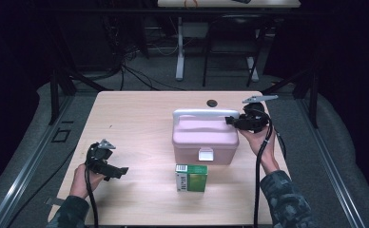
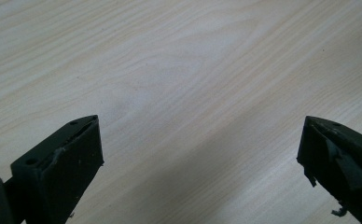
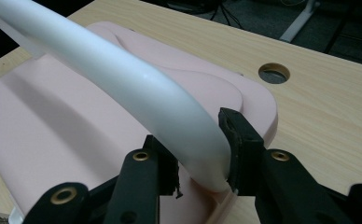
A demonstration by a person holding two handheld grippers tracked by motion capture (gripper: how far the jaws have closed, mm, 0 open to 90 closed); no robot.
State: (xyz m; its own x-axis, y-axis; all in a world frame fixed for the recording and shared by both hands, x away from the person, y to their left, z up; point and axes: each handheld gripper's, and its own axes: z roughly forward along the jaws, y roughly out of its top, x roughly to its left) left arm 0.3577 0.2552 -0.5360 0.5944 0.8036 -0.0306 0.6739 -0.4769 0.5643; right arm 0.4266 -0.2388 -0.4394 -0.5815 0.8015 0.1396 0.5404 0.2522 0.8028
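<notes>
Clamped on the white handle (image 3: 137, 88) of the pink box (image 3: 48, 135), the right claw (image 3: 200, 156) has one black jaw on each side of the bar's curved end, and both press against it in the right gripper view. That handle stands raised above the lid (it arcs from the upper left of the frame down to the jaws). Beyond the box, in the upper right of that frame, a round hole (image 3: 274, 73) is cut in the pale wood table (image 3: 337, 107).

From the high view the right claw (image 1: 233, 120) sits at the right end of the handle (image 1: 205, 114), held by the person's right hand (image 1: 256, 137), with a cable running down along the forearm. The pink box (image 1: 205, 137) stands right of the frame's centre, with a white latch (image 1: 205, 154) on its near side. Just in front of it stands a green carton (image 1: 191, 177), close to the box, though I cannot tell whether they touch.

Well apart, at lower left of the high view, the left claw (image 1: 118, 172) rests in the person's left hand (image 1: 83, 178) over bare table (image 1: 135, 123). In the left gripper view its jaws stand wide apart, with nothing between them but wood grain (image 2: 188, 93).
</notes>
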